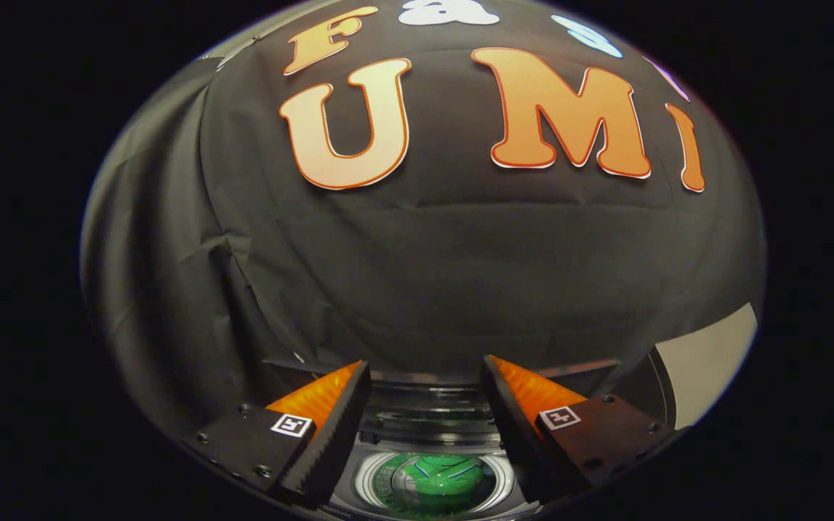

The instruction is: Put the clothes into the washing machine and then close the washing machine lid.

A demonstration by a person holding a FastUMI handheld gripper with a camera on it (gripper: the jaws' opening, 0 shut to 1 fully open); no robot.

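The claw (424,427) sits at the bottom centre of the frame, its two orange-and-black fingers (330,427) spread well apart, released and grasping nothing. Each finger carries a small square black-and-white marker on its black base, and the toothed inner faces point toward each other across the gap.

Between the fingers and below them, at the bottom centre, lies the washing machine (359,499), seen from above with its round opening facing up toward the claw. Its pale ring-shaped drum rim (366,474) frames the opening. Inside the drum rests the clothes (444,474), a green bundle with thin pale stripes, rounded and crumpled, so no clear long axis can be told. The bundle lies in the gap between the fingers, closer to the right finger, apart from both.

Just beyond the drum, between the fingertips, the dark lid (424,405) appears raised at the back of the opening; its exact tilt cannot be told.

At the lower right of the frame, beyond the right finger, a pale flat panel (706,362) stands against the black cloth wall (417,275).
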